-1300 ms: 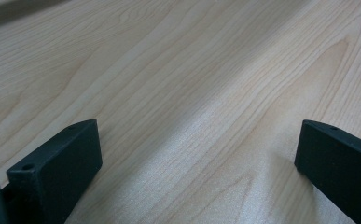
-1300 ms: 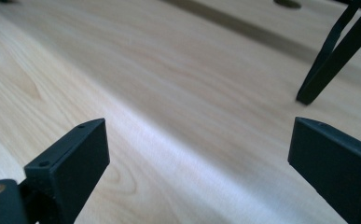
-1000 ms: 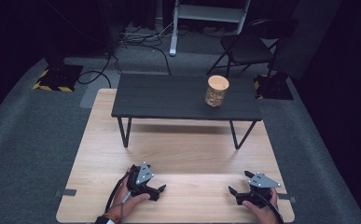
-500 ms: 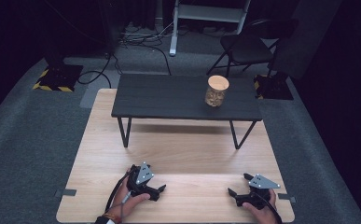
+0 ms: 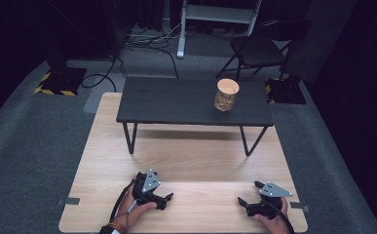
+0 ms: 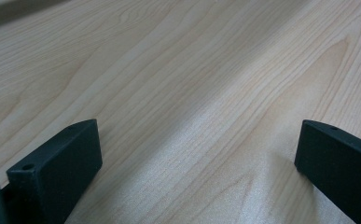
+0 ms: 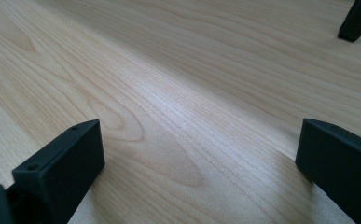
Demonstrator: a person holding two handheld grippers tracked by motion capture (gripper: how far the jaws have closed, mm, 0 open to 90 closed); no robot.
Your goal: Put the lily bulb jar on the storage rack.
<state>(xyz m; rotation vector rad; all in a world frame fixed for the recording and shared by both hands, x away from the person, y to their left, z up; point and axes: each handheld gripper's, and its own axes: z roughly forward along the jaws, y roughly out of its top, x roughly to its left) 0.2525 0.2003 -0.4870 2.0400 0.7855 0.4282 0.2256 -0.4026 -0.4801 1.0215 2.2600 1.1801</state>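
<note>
The left tongs (image 5: 164, 199) rest low on the light wooden tabletop (image 5: 196, 161) near its front edge, held in the person's left hand (image 5: 132, 207), with a grey three-cornered plate on top. Their jaws stand wide apart with nothing between them; in the left gripper view the two black jaws frame only bare wood grain (image 6: 192, 107). A cable trails from them back toward the person's wrist, where a band shows at the bottom edge of the high view.

The right tongs (image 5: 249, 195) lie at the same depth on the tabletop, well apart from the left pair, gripped by the right hand (image 5: 273, 222). They are likewise released, jaws spread and empty. In the right gripper view the jaws flank plain wood, and a dark table leg (image 7: 357, 18) stands on the wood far off at the upper right corner.

Farther back, a low black side table (image 5: 191, 102) on thin metal legs stands on the wooden tabletop. On its right part stands a glass jar (image 5: 225, 95), upright, with a pale wooden lid and brownish contents, well apart from both tongs.

Around the tabletop is grey carpet (image 5: 35, 146). Beyond it, in the dark, are a folding chair (image 5: 254, 48), loose cables (image 5: 147, 41) on the floor, and a yellow-and-black striped base (image 5: 59, 83) at the left.
</note>
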